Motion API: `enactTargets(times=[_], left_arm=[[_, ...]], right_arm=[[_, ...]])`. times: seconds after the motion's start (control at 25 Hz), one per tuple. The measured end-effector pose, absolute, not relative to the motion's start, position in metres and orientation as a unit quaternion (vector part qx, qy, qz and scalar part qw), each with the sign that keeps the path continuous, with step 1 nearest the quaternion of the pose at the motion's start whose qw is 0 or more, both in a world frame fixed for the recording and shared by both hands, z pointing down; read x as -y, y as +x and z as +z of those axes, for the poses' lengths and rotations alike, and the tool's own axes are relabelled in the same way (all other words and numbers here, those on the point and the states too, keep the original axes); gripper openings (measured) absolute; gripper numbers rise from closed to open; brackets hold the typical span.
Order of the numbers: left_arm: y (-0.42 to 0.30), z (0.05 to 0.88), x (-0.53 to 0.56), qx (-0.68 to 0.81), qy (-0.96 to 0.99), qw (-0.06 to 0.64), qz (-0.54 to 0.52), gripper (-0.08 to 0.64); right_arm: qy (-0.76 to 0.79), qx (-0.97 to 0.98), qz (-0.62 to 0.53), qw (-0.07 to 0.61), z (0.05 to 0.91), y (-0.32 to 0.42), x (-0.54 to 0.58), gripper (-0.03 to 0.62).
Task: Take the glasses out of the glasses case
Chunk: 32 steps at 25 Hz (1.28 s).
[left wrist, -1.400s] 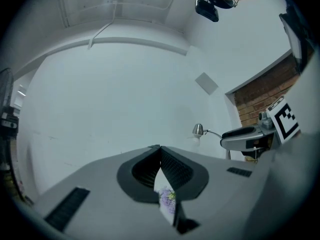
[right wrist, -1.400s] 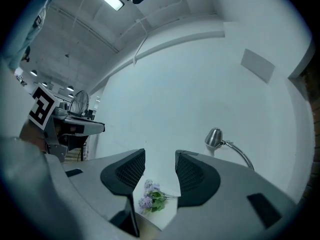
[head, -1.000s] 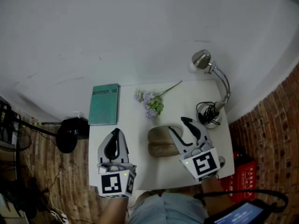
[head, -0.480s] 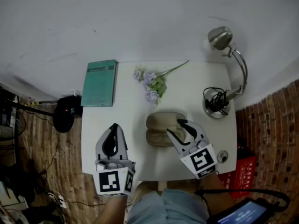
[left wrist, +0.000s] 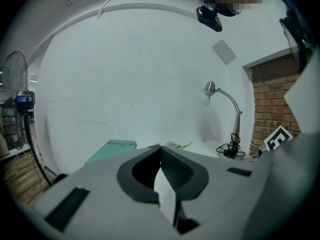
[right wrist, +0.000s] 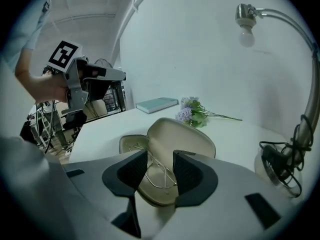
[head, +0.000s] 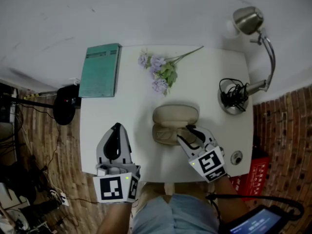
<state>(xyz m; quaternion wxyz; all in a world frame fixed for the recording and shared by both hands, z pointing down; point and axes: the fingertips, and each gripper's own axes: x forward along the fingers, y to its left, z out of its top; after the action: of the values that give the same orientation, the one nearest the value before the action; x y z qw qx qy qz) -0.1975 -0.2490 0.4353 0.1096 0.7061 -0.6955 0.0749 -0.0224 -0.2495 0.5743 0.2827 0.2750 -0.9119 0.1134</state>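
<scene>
1. White rectangular table point(head: 131, 106): fills the middle of the head view and carries all items.

2. Beige oval hard-shell glasses case point(head: 175, 115): sits just right of centre in the head view, already hinged open. The lid lies toward the top of the frame and the tray below it. Its long axis runs left to right across the frame.

3. Right gripper point(head: 184, 133): lower right of centre in the head view, at the right end of the tray, pointing up-left and downward. It therefore meets the case's long axis at a slant, not square on. It is clearly the nearer claw. Its jaws stand fairly wide and are closing. In the right gripper view they straddle the tray's near end, with wire frame between the pads. No pad is seen pressing on it, so nothing is held yet.

4. Left gripper point(head: 116, 128): lower left of the head view, well apart from the case. Its jaws are together with nothing between them.

5. Thin pale wire-framed glasses point(right wrist: 159, 176): still in the tray, lying along the case's length. In the right gripper view they run from upper left into the gap between the jaws at lower centre.

Judgement: the coming grasp depends on the pads meeting the wire, not the tray wall.
</scene>
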Motion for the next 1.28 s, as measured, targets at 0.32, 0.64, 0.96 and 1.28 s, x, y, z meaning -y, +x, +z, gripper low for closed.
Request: enactTargets(times=[0.32,0.64,0.96,1.28], left_arm=[[-0.199,0.440,0.245,0.699,0.702,0.115,0.076,0.006],[-0.204,0.439,0.242,0.704,0.697,0.116,0.073,0.006],[-0.207,0.437,0.241,0.707,0.694,0.116,0.069,0.006],[-0.209,0.438,0.242,0.711,0.690,0.118,0.066,0.006]], right_arm=[[0.248,0.908,0.114,0.319,0.592,-0.024,0.240,0.163],[0.224,0.897,0.109,0.365,0.608,-0.023,0.235,0.135],[0.203,0.885,0.121,0.402,0.617,-0.022,0.234,0.112],[0.193,0.882,0.131,0.409,0.619,-0.022,0.234,0.106]])
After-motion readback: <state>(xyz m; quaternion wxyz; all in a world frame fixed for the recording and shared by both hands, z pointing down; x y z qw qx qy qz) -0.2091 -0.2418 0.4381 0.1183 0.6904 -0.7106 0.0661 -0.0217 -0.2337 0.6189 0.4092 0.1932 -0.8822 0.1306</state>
